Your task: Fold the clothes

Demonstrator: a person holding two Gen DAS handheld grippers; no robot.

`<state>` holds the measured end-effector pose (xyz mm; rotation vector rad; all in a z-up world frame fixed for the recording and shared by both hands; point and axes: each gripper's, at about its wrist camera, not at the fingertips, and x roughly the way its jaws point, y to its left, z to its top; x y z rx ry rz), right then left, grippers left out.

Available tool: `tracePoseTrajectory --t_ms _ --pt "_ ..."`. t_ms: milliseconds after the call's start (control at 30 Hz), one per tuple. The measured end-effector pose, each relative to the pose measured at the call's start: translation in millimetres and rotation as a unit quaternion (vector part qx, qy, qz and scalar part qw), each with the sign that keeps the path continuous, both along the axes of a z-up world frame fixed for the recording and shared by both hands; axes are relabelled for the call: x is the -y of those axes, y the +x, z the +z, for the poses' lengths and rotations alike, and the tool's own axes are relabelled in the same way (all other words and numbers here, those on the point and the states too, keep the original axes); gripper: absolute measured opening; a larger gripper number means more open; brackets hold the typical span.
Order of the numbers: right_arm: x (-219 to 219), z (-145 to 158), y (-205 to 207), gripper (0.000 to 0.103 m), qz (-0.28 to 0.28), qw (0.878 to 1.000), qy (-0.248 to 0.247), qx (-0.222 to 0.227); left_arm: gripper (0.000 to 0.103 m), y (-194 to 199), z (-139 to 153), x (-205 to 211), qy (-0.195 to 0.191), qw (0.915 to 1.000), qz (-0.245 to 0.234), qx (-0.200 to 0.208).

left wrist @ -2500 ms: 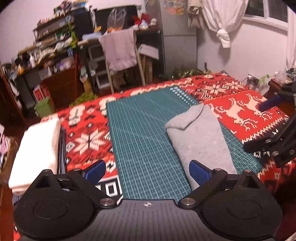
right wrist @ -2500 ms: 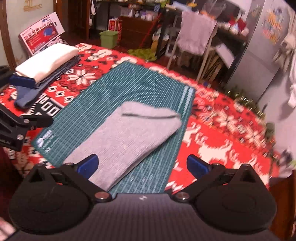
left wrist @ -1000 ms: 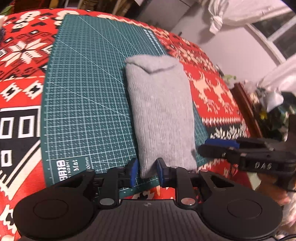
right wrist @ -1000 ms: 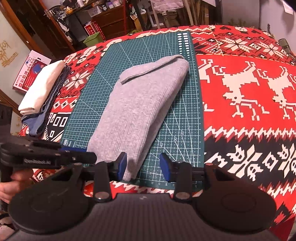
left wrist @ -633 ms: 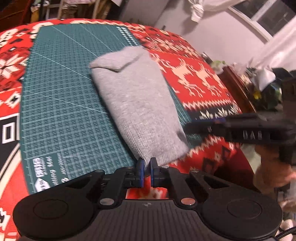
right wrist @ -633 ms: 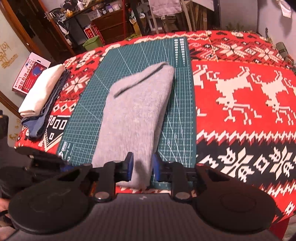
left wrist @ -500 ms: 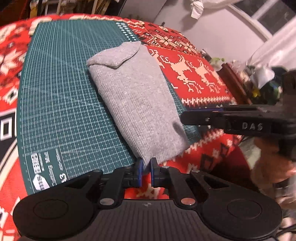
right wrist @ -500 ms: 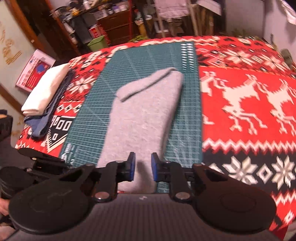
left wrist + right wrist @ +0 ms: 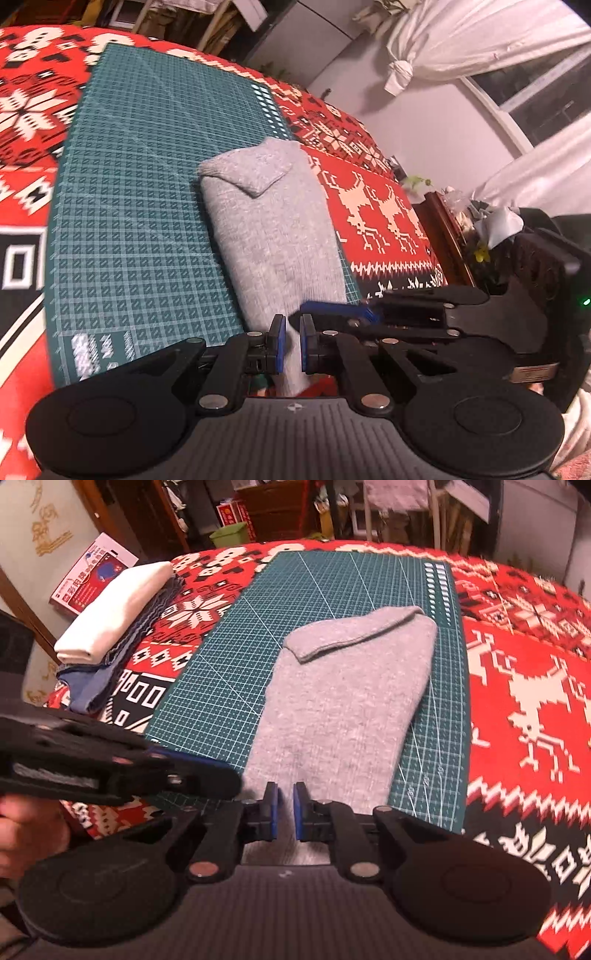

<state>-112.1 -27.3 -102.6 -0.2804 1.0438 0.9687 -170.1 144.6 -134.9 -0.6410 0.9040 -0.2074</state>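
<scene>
Nearest to the cameras, the left gripper (image 9: 291,345) and the right gripper (image 9: 285,810) each pinch the near hem of the grey garment (image 9: 343,709), jaws narrow with cloth between them, the two side by side. The garment lies lengthwise on the green mat (image 9: 295,602), its far end already turned over, on the red cloth (image 9: 524,686). The risk, as it seems, is that the thick knit slips from one narrow pinch when lifted, so the fold lands crooked; farther left, the pile (image 9: 114,613) is well apart.
</scene>
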Motion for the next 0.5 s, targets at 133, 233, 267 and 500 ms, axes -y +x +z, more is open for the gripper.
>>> tracePoseTrajectory --t_ms 133,233,267,500 --pt "5.8 5.3 2.1 0.01 -0.009 1.0 -0.005 0.012 0.006 5.3 -7.4 4.7 0.015 0.9997 -0.016 -0.007" --pt "8.2 -10.9 6.8 0.01 -0.016 1.0 -0.016 -0.003 0.007 5.6 -11.8 6.8 0.019 0.9996 -0.016 -0.01" --pt "10.8 -13.3 6.0 0.01 -0.017 1.0 -0.009 0.0 0.007 5.8 -13.1 6.1 0.017 0.9997 -0.014 -0.013" --pt "13.3 -4.0 4.8 0.011 -0.018 1.0 -0.008 -0.009 0.006 3.1 -2.4 16.9 0.048 0.9986 -0.019 -0.012"
